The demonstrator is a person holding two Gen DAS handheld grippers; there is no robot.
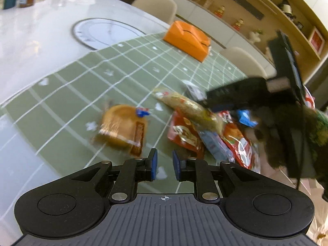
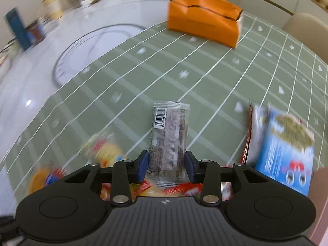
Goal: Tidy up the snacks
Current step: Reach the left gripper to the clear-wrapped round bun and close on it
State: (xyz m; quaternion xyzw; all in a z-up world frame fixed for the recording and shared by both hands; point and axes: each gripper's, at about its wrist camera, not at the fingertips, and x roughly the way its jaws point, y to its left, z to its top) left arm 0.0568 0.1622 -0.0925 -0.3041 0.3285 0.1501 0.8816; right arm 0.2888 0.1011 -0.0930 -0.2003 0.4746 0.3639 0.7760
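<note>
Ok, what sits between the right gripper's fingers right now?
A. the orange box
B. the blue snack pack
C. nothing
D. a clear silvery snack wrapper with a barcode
D: in the right wrist view the clear silvery snack wrapper with a barcode lies between the right gripper fingers.

A glossy white marble desk carries a sage-green grid-patterned cloth. On the cloth lie an orange rectangular pouch, a clear-wrapped round bun and a heap of foil snack packets.
</note>
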